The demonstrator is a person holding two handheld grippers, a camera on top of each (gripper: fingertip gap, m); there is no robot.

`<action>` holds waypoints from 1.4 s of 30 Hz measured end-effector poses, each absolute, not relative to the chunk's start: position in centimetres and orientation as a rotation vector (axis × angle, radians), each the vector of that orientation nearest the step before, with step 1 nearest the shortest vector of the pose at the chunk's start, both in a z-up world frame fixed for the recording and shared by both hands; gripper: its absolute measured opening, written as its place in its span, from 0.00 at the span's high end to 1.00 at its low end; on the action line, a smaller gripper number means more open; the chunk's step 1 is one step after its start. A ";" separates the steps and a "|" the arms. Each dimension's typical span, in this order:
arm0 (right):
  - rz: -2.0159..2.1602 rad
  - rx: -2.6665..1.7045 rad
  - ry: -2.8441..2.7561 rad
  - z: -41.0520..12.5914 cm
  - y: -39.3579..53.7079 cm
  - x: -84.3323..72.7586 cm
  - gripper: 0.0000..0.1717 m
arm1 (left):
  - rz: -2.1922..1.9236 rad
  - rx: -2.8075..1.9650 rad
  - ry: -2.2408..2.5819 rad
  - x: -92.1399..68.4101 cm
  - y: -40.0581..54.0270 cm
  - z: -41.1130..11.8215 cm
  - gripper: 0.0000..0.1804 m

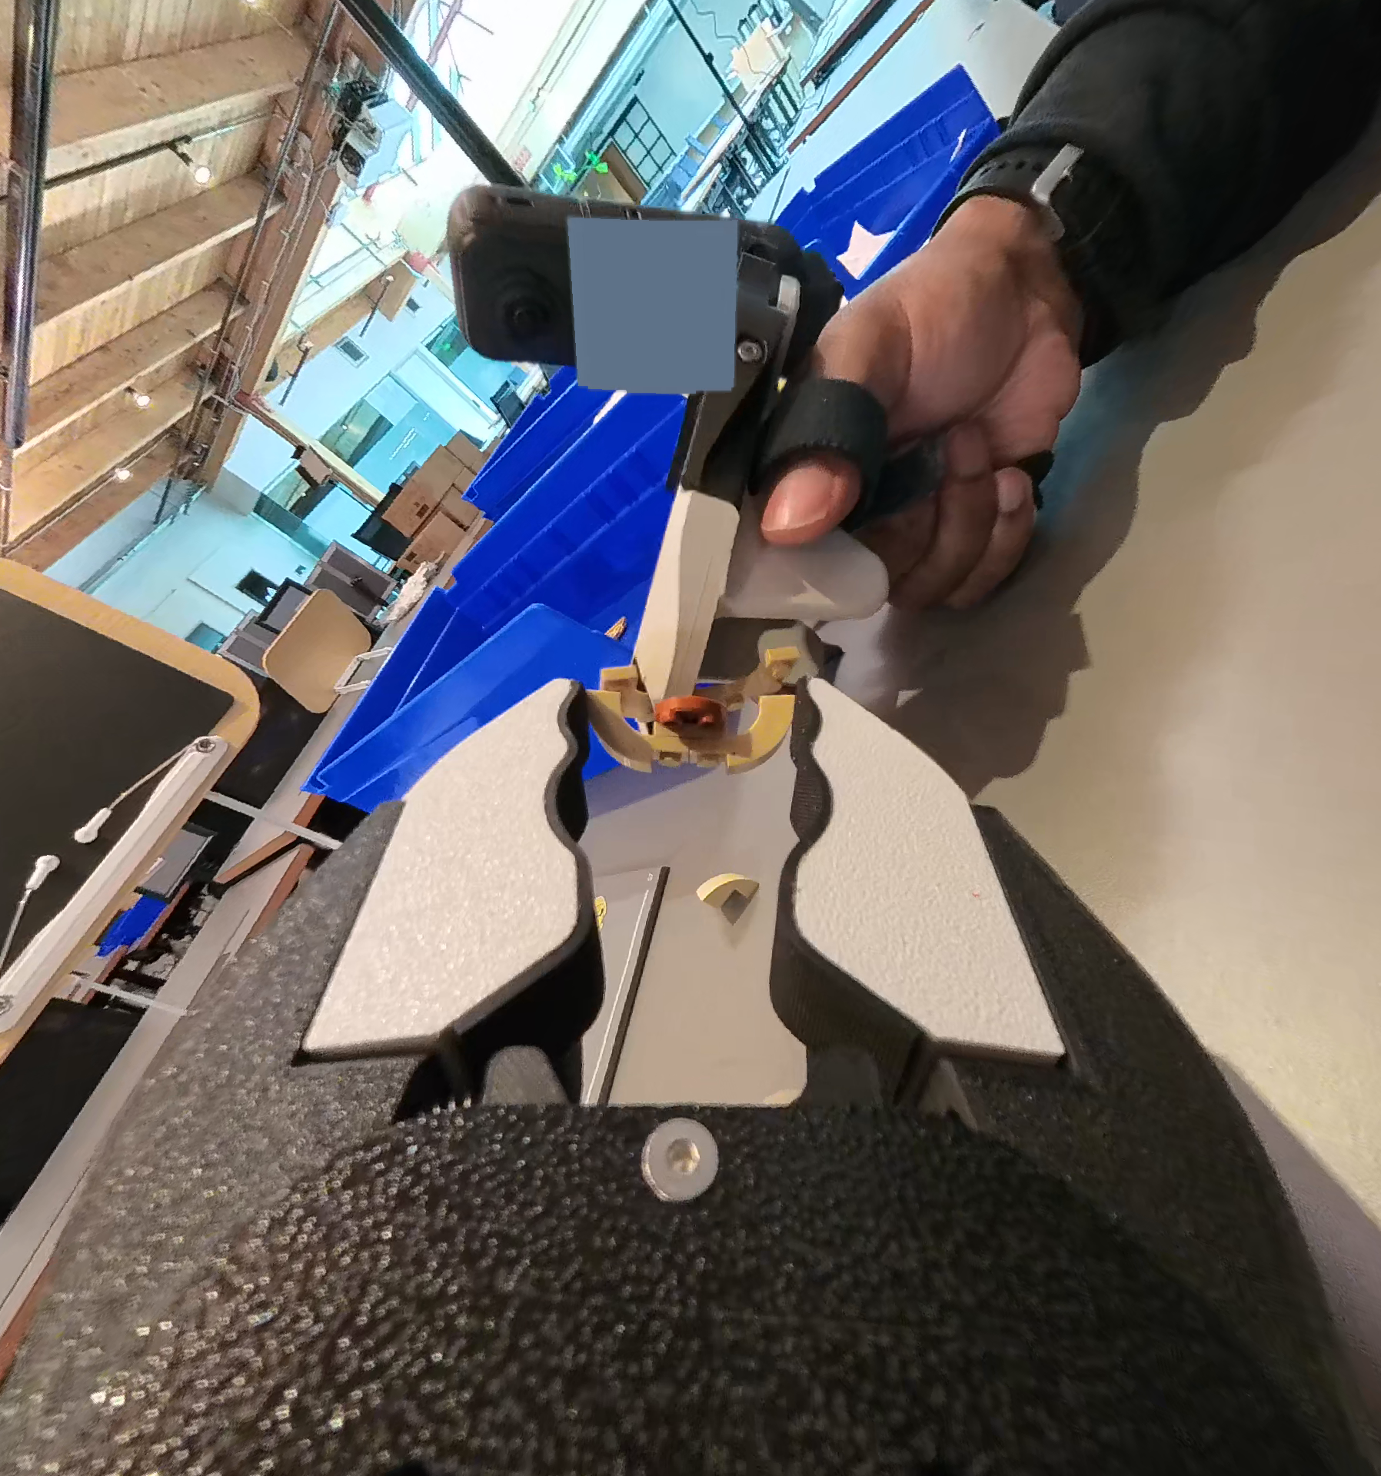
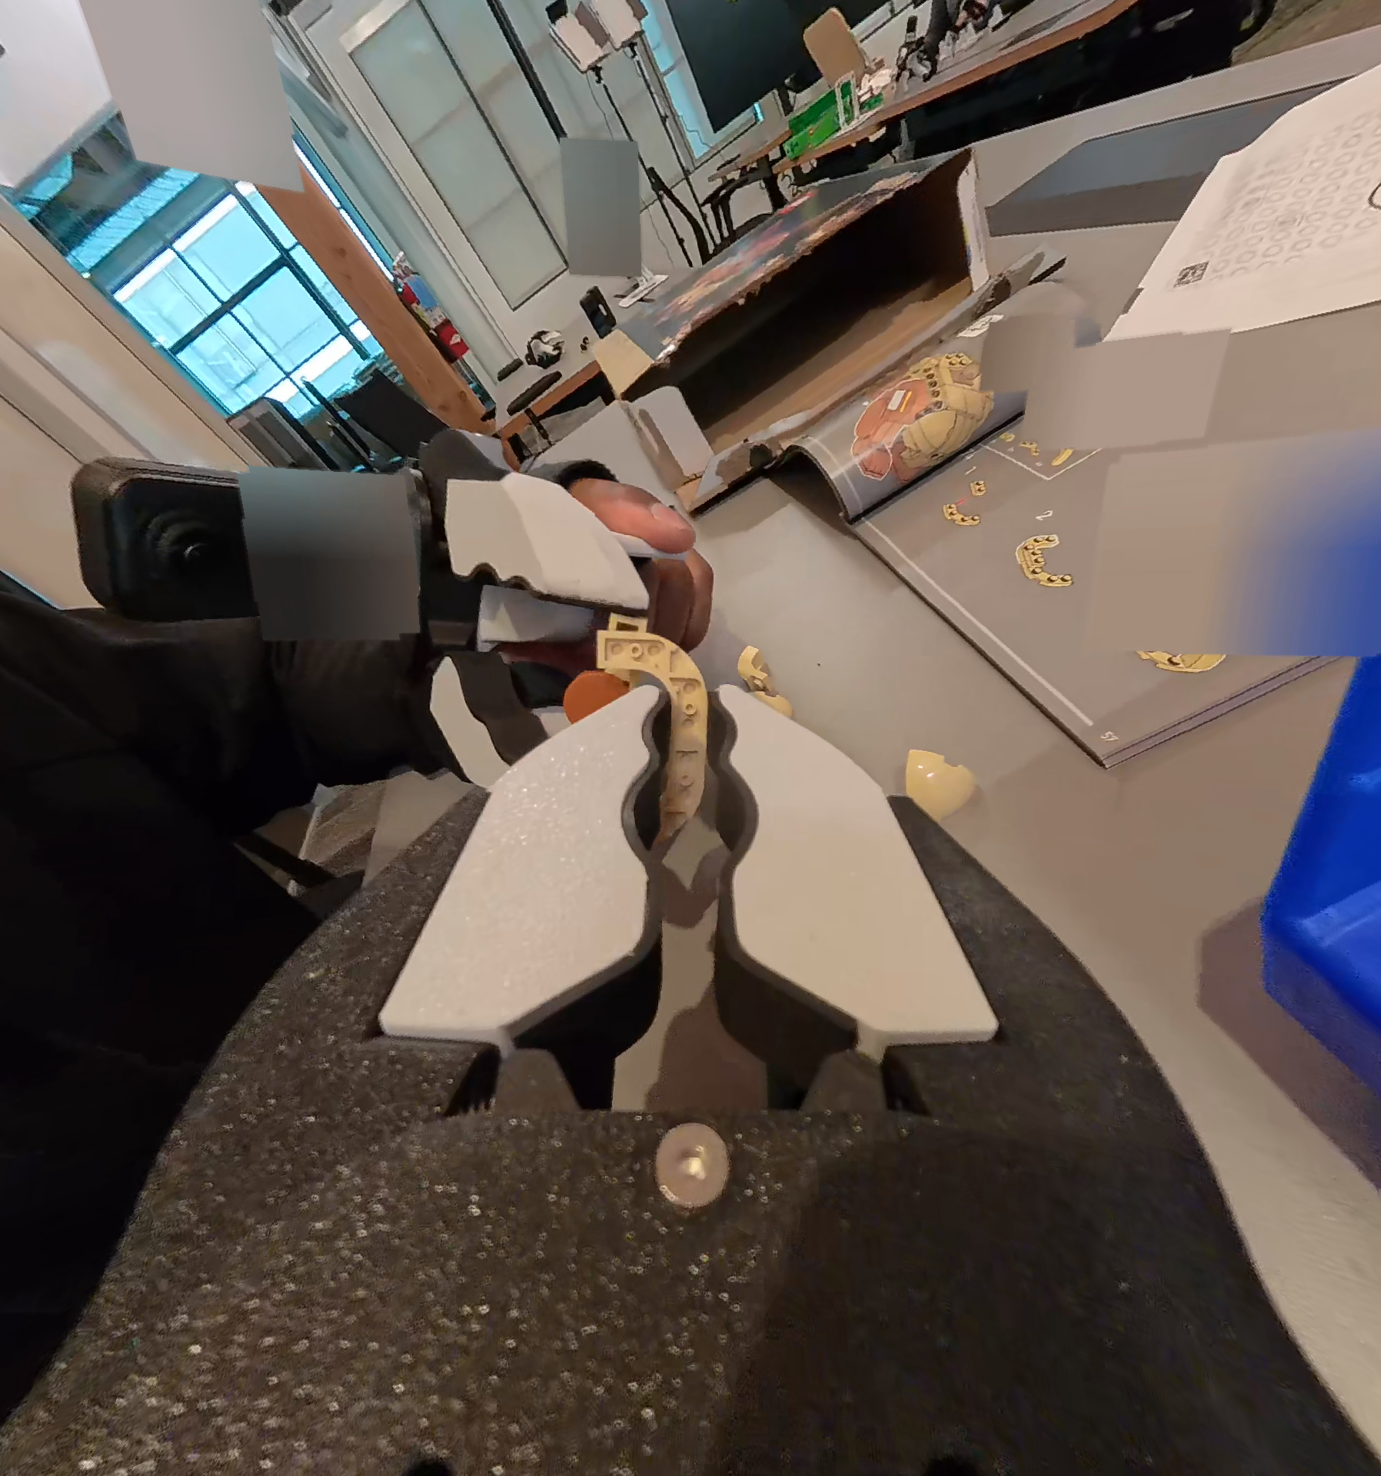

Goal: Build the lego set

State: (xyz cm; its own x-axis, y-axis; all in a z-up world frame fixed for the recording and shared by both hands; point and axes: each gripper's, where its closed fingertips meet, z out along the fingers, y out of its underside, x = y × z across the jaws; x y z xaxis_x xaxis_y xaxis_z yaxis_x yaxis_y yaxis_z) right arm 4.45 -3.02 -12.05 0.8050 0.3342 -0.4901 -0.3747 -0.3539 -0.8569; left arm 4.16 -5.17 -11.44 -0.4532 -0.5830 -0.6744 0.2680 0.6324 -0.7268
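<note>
A tan curved brick assembly [image 1: 767, 735] with a round orange piece [image 1: 683, 711] on it hangs in the air between both grippers. My left gripper [image 1: 691, 711] is set wide, and its two pads press on the arc's two ends. The right gripper [image 1: 671, 623] comes down from above and pinches the arc's middle. In the right wrist view my right gripper [image 2: 687, 707] is shut on the tan arc [image 2: 687, 743], which runs lengthwise through the jaws. The orange piece [image 2: 587, 695] sits just left of them. The left gripper's upper finger [image 2: 543, 543] touches the arc's far end; its lower fingertip is hidden.
Blue bins stand behind [image 1: 511, 623] and at the right [image 2: 1374, 878]. An open instruction booklet [image 2: 1031, 607], a cardboard box [image 2: 831, 319] and a printed sheet [image 2: 1310, 216] lie on the grey table [image 2: 871, 639]. Loose tan pieces [image 2: 939, 779] [image 2: 763, 679] [image 1: 723, 890] lie below. Both grippers' tips are close together, under 4 cm apart.
</note>
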 end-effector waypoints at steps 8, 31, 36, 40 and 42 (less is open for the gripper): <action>0.680 -1.831 0.072 -12.7 -2.9 4.9 0.95 | -0.931 -0.246 1.811 4.4 -5.2 -12.2 0.73; 0.447 -2.000 -0.007 -14.7 -3.0 5.2 0.92 | -0.868 -0.199 1.885 4.5 -5.8 -13.8 0.73; 0.366 -2.031 -0.049 -15.0 -3.0 5.3 0.92 | -0.860 -0.202 1.911 4.5 -5.9 -14.3 0.73; 0.282 -2.050 -0.123 -15.3 -3.1 5.4 0.93 | -0.849 -0.200 1.924 4.5 -5.9 -14.6 0.73; 0.255 -2.062 -0.161 -15.5 -3.2 5.3 0.94 | -0.845 -0.199 1.928 4.5 -5.9 -14.7 0.73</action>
State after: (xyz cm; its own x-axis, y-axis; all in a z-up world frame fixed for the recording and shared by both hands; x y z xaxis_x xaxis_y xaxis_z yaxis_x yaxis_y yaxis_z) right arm 5.28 -3.16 -15.47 0.9687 0.2210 -0.1132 0.0075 -0.4818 -0.8762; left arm 4.52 -5.85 -14.68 -0.5036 -0.4725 -0.7233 0.2119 0.7441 -0.6336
